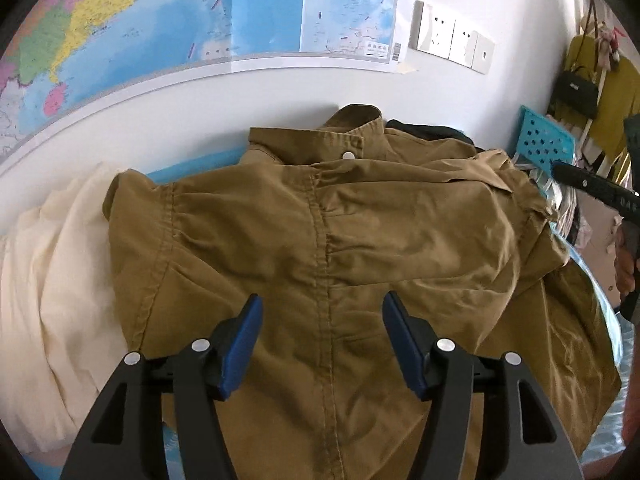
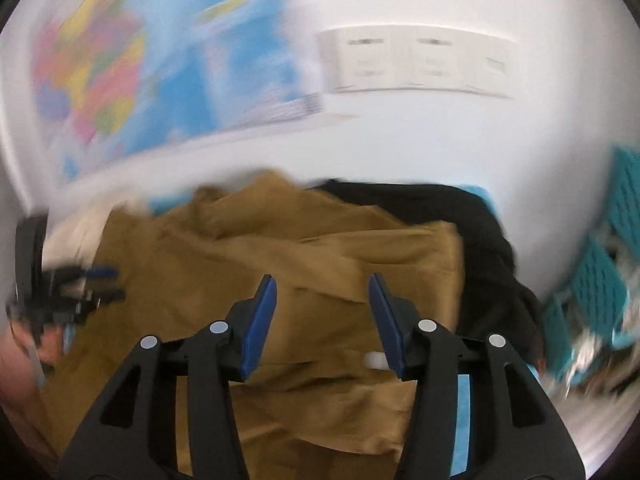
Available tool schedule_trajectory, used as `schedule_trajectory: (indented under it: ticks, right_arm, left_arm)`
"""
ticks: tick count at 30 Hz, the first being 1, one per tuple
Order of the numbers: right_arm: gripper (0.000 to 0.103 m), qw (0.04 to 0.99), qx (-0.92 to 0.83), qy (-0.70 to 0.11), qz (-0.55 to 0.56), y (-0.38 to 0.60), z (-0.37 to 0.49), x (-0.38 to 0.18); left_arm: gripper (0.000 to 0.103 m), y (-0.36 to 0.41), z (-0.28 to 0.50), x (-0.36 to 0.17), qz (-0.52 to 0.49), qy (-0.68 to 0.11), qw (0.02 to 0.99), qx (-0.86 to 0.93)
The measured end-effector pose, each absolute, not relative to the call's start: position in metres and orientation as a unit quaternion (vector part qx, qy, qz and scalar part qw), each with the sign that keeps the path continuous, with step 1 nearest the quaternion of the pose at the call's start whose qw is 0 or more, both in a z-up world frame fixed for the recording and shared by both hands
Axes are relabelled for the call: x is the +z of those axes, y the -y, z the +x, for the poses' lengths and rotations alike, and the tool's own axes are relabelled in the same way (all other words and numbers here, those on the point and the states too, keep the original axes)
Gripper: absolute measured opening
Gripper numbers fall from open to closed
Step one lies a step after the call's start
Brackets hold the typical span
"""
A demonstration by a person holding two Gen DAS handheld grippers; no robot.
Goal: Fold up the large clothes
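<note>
A large mustard-brown jacket [image 1: 340, 240] lies front-up on the bed, collar toward the wall, its right side folded over. My left gripper [image 1: 322, 312] is open and empty just above the jacket's middle seam. My right gripper [image 2: 322, 292] is open and empty above the jacket's [image 2: 320, 264] folded right side; that view is blurred. The right gripper's black body shows at the right edge of the left wrist view [image 1: 600, 188]. The left gripper shows at the left edge of the right wrist view [image 2: 68, 292].
A cream garment [image 1: 52, 280] lies left of the jacket. A black garment [image 2: 480, 248] lies behind its right side. A teal perforated basket [image 1: 544, 140] stands at the right. A map [image 1: 200, 12] and wall sockets [image 1: 452, 36] are on the white wall behind.
</note>
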State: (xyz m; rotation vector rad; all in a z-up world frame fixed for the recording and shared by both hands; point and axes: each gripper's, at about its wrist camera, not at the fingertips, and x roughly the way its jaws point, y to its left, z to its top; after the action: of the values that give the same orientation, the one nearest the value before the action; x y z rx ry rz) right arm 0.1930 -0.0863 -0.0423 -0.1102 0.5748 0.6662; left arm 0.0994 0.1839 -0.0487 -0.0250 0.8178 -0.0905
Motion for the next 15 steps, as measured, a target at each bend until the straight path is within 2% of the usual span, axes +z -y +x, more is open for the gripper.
schedule_trajectory:
  ticks: [5,7,8,11,12,13,15]
  right_arm:
    - [0.03,0.882,0.299,-0.355,-0.084,0.058,0.244,-0.091]
    - [0.021,0.867,0.298,-0.394,-0.064,0.061,0.266,-0.112]
    - [0.02,0.865,0.3,-0.398,-0.055,0.064,0.268,-0.115]
    - [0.027,0.871,0.298,-0.387,-0.048,0.073,0.257,-0.104]
    - [0.036,0.878,0.298,-0.373,-0.043,0.078,0.247,-0.096]
    - [0.041,0.879,0.308,-0.362,-0.035,0.083,0.237,-0.09]
    - [0.042,0.878,0.332,-0.344,-0.03,0.086,0.217,-0.082]
  left_arm:
    - [0.061,-0.189,0.115,-0.072,-0.018,-0.428,0.903,-0.026]
    - [0.061,-0.19,0.118,-0.077,-0.018,-0.43,0.903,-0.023]
    - [0.061,-0.189,0.118,-0.076,-0.013,-0.428,0.903,-0.021]
    - [0.061,-0.188,0.118,-0.073,-0.01,-0.429,0.903,-0.014]
    - [0.061,-0.189,0.116,-0.072,-0.008,-0.428,0.904,-0.01]
    - [0.062,-0.189,0.112,-0.068,-0.008,-0.424,0.906,-0.01]
    - [0.063,-0.191,0.101,-0.062,-0.011,-0.415,0.91,-0.014]
